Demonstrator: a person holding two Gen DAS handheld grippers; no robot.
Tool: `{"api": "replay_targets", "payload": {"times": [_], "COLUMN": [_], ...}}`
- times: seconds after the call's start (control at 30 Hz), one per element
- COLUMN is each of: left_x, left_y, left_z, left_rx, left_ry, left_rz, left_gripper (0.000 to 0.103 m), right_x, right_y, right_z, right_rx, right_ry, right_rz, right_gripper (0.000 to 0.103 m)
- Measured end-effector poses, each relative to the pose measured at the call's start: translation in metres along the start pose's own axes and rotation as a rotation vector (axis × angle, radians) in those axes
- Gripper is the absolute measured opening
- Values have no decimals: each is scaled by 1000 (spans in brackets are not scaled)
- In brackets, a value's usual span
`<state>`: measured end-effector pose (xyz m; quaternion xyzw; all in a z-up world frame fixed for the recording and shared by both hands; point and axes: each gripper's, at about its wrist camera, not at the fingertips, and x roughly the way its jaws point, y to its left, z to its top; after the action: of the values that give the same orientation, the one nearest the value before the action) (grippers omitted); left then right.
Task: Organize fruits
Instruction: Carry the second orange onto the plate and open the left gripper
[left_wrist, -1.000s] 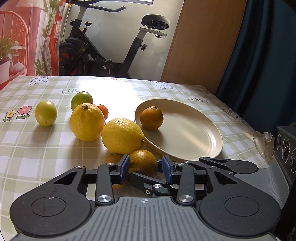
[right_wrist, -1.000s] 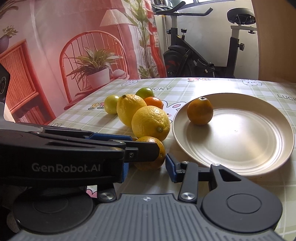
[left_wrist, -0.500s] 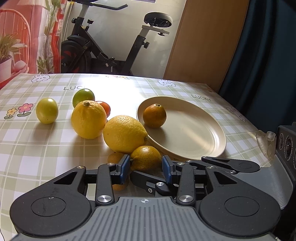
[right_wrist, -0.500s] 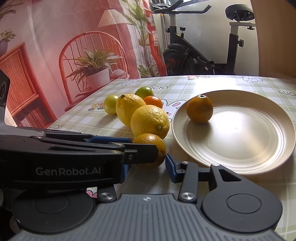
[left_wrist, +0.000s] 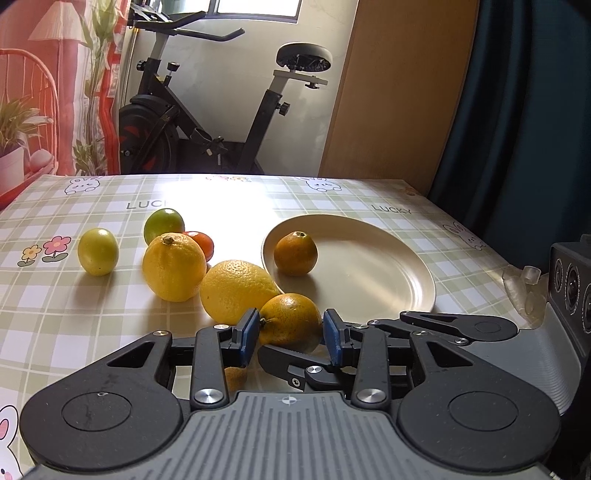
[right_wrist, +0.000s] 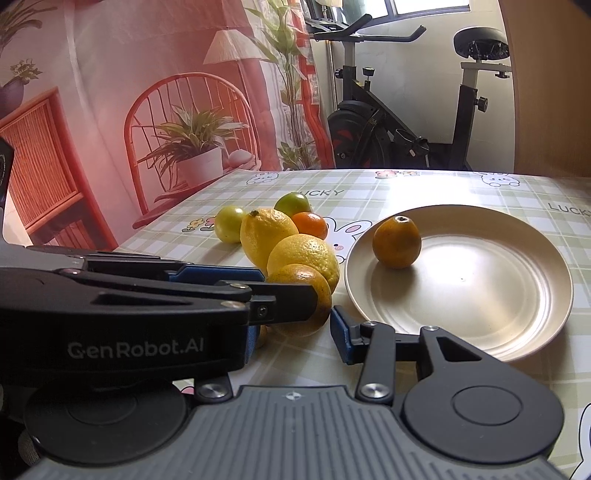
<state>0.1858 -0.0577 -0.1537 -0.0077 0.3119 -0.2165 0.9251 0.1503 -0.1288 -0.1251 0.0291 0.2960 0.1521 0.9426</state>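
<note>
One orange sits clamped between the left gripper pads, just beside the plate; right gripper jaws gape.

The table has a green and white checked cloth with bunnies, flowers and the word LUCKY on it. A round cream plate lies on it. Just beside the plate lie two big yellow lemons, touching each other. Behind them sit a green fruit and a small red-orange fruit. A yellow-green fruit sits alone, further left.
</note>
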Motion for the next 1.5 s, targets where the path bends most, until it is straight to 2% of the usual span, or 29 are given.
{"api": "replay_targets", "payload": {"times": [0.53,0.97,1.5], "left_x": [-3,30,64], "left_y": [-23,-48,-58], "left_z": [11,23,26], "left_rx": [80,159,151], "left_ry": [-36,3,56], "left_rz": [-7,-49,-103], "left_gripper": [40,40,41], "right_x": [-24,-31,-28], "right_y": [-11,-52,-75], "right_z": [2,-1,-7], "right_rx": [35,178,239], "right_ry": [-72,-115,-120], "right_rz": [-17,-69,-170], "right_gripper": [44,44,45]}}
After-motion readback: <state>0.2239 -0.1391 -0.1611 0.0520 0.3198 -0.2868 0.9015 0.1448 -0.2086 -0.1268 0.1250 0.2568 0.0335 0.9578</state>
